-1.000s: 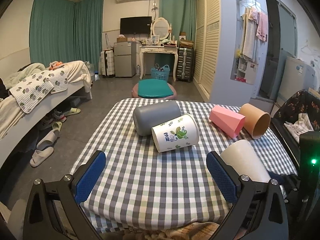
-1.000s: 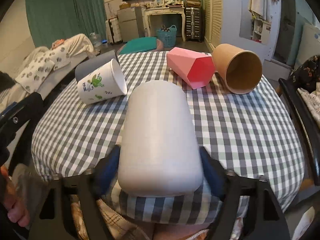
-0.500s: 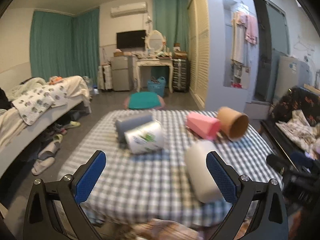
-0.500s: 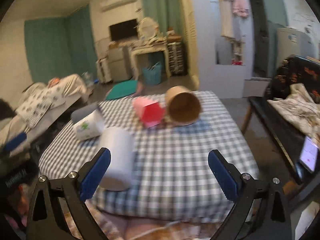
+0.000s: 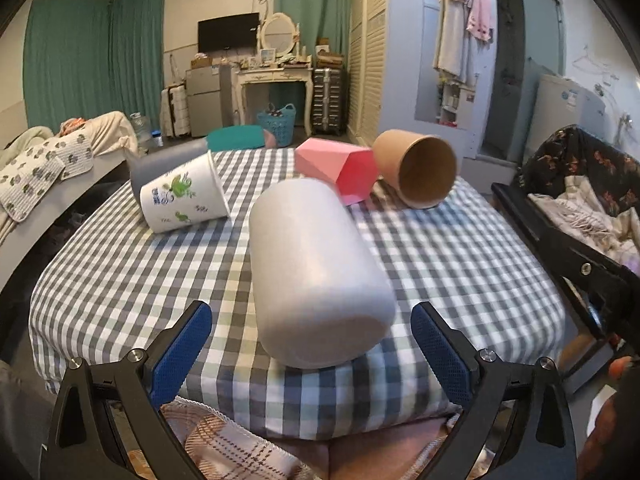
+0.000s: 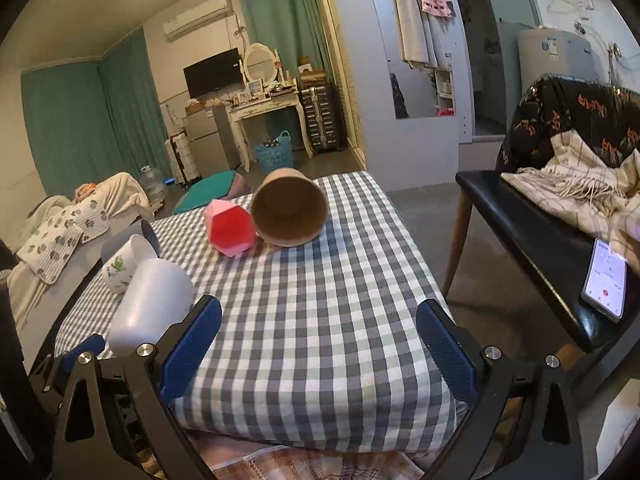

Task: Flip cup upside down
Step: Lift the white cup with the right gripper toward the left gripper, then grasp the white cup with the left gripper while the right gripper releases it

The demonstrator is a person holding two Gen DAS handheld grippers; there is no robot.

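A plain white cup lies on its side on the checked tablecloth, its base end toward me. My left gripper is open, its blue pads on either side of the cup's near end, not touching it. The cup also shows in the right wrist view, to the left. My right gripper is open and empty over the table's front right part.
Also lying on their sides are a white cup with green print, a grey cup behind it, a pink faceted cup and a brown paper cup. A black bench with a phone stands at right.
My right gripper let go of the white cup and drew back to the right. My left gripper moved right and closer, so the cup now lies between its open fingers.
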